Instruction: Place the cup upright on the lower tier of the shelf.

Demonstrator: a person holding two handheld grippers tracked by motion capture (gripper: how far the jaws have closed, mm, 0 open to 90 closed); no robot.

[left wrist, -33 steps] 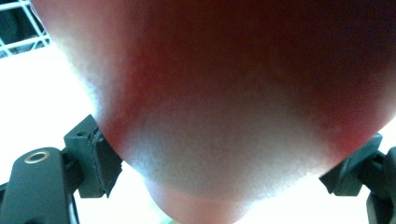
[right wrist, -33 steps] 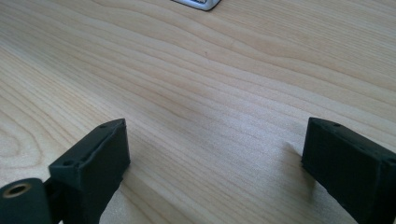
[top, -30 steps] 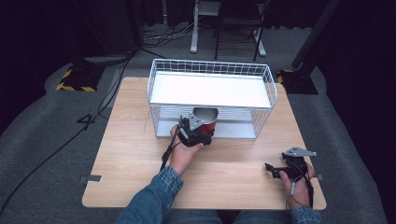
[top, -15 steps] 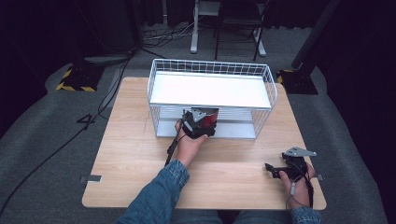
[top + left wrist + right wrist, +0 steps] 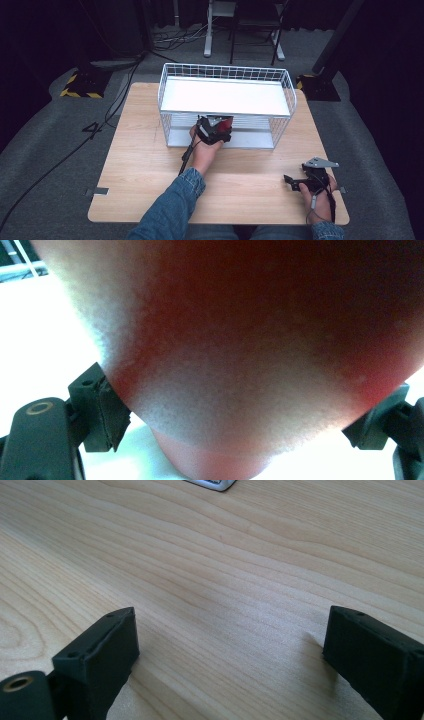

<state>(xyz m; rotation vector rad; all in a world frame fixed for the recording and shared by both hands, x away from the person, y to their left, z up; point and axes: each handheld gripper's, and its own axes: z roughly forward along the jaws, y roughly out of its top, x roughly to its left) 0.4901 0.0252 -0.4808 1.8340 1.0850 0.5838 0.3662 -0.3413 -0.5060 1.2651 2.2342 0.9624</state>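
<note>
A red round object [image 5: 260,340] with fine pale speckles sits between the jaws of my left gripper [image 5: 245,407], which is shut on it; both pads [image 5: 107,407] press its sides. From above, the left gripper [image 5: 216,129] is at the front opening of a white wire rack [image 5: 165,95], at its lower level, with a patch of the red object [image 5: 221,126] showing. My right gripper [image 5: 299,183] rests low over the wooden table [image 5: 140,165] at the front right, open, with only bare wood between its fingers [image 5: 107,645].
The rack has a white upper shelf [image 5: 225,96] and a lower tray [image 5: 250,141]. A cable [image 5: 186,155] trails from the left gripper along the denim sleeve [image 5: 170,212]. A metal bracket [image 5: 212,484] lies ahead of the right gripper. Black cables cross the grey floor [image 5: 60,150].
My left gripper has moved forward and slightly right with the red object, from in front of the rack to its lower opening. The right gripper has stayed put.
</note>
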